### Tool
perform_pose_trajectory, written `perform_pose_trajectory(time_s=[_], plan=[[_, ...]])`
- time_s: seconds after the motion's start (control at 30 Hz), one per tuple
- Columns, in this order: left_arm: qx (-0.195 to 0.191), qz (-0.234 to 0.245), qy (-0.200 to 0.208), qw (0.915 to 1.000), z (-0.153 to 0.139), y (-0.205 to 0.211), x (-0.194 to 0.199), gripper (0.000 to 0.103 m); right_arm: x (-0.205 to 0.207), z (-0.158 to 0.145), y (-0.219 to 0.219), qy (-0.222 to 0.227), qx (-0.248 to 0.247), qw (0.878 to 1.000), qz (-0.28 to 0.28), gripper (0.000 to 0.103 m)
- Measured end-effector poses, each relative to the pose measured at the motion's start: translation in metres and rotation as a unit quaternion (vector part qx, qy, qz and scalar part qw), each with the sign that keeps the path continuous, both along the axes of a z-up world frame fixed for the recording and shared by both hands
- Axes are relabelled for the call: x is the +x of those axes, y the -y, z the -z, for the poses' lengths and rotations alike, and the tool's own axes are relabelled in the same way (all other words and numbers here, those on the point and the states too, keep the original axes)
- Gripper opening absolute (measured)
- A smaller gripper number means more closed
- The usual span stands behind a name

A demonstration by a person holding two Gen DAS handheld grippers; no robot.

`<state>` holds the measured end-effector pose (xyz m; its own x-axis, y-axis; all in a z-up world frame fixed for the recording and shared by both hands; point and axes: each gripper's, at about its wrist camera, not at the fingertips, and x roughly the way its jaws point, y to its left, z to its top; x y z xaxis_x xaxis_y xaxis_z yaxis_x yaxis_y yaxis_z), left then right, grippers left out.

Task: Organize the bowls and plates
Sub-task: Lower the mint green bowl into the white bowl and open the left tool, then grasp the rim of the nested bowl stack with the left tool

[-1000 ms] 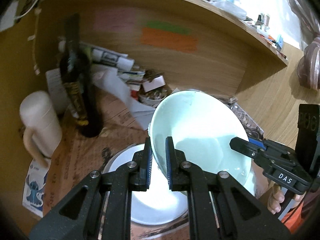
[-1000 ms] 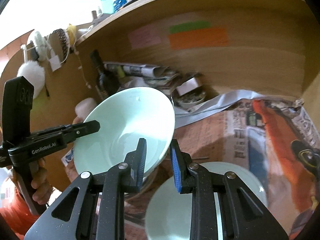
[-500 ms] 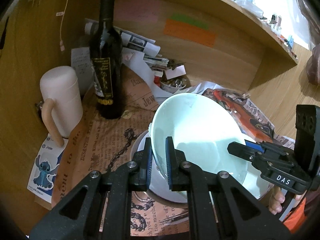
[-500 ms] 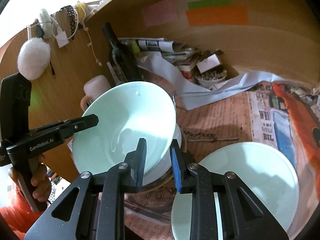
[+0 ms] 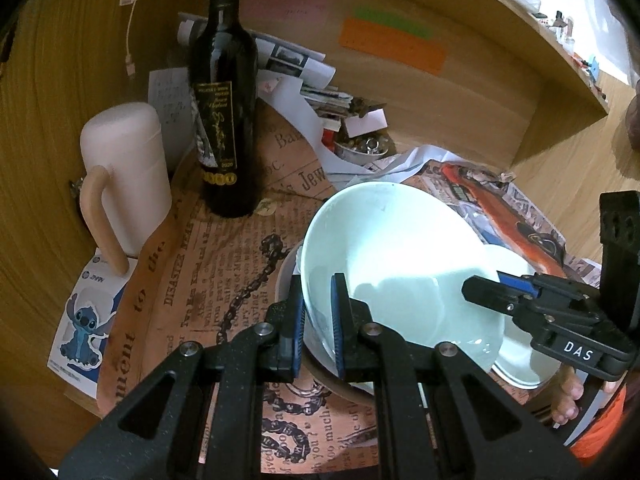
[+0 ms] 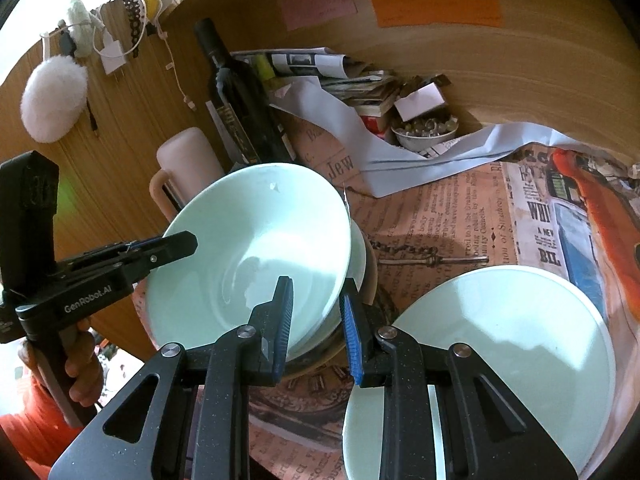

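Observation:
A pale green bowl (image 5: 396, 264) is tilted and rests in a stack of bowls (image 5: 286, 280) on the newspaper. My left gripper (image 5: 318, 316) is shut on its near rim. My right gripper (image 6: 316, 320) straddles the opposite rim of the same bowl (image 6: 256, 248), and its jaws stand a little apart from that rim. It also shows in the left wrist view (image 5: 492, 292), at the bowl's right edge. A pale green plate (image 6: 504, 344) lies flat on the newspaper to the right of the stack.
A dark wine bottle (image 5: 224, 120) and a pink mug (image 5: 124, 172) stand at the back left. A small bowl of beads (image 6: 424, 132) and crumpled papers (image 6: 320, 68) lie against the wooden back wall. Newspaper (image 6: 460, 220) covers the surface.
Both grippers have carried the bowl back and down onto the stack beside the plate. My right gripper's jaws have widened off the rim. The left grip is unchanged.

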<state>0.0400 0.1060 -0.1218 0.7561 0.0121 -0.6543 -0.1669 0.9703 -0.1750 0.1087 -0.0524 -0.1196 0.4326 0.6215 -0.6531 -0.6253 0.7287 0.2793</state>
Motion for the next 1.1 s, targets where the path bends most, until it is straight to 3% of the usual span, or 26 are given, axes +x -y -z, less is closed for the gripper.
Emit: perform_pose_trajectory(time_s=[0.63, 0.77, 0.9, 1.0, 1.07, 1.1], plan=[[0.005, 0.010, -0.014, 0.9998, 0.015, -0.004, 0.004, 0.016, 0.000, -0.001, -0.008, 0.056, -0.044, 0.997, 0.003, 0.025], [0.051, -0.006, 0.009, 0.9987, 0.004, 0.001, -0.001, 0.015, -0.004, -0.006, -0.010, 0.076, -0.056, 0.996, 0.002, 0.030], [0.061, -0.004, 0.018, 0.9980, -0.002, 0.000, -0.007, 0.016, -0.002, -0.009, -0.006, 0.075, -0.052, 0.996, 0.007, 0.037], [0.050, -0.009, 0.016, 0.9986, -0.001, -0.008, -0.012, 0.025, -0.001, -0.010, -0.002, 0.070, -0.045, 0.996, 0.014, 0.051], [0.035, -0.012, 0.012, 0.9992, 0.001, -0.014, -0.014, 0.045, 0.000, -0.009, 0.000, 0.063, -0.045, 0.997, 0.019, 0.057], [0.018, -0.013, 0.010, 0.9997, 0.004, -0.019, -0.016, 0.048, 0.000, -0.008, 0.001, 0.060, -0.046, 0.997, 0.020, 0.057]])
